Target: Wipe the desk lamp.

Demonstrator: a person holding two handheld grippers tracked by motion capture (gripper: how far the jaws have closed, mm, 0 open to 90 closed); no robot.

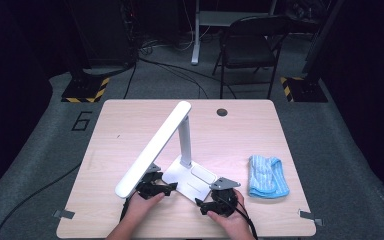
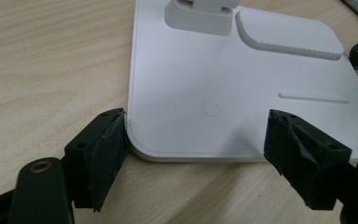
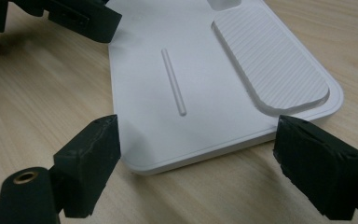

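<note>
The white desk lamp (image 1: 180, 150) is standing near the middle of the wooden table (image 1: 130, 120), its flat base (image 2: 242, 107) lying toward the person's edge and its long head (image 1: 152, 150) leaning out over the left gripper (image 1: 155, 189). Both pairs of tongs are sitting spread apart, empty, each straddling a near corner of the base: the left gripper's jaws are flanking the corner by the power symbol (image 2: 211, 108), with one pad looking as if it is brushing the base's edge, though from this angle I cannot say whether it is truly touching. The right gripper (image 1: 215, 202) is hanging with its jaws wide at the corner by the ribbed pad (image 3: 270, 65). The trouble I am watching for is the thinness and smoothness of that base: jaws closing on a rounded corner are likely to slide off, or to shove the base along the table instead of gripping it. Because the head is reaching far to one side, any lift from one corner alone is risking a tip toward the left hand (image 1: 142, 205). The two grippers are also working close together and could knock each other. The blue cloth (image 1: 267, 176) is lying well apart on the right, out of harm's way.
</note>
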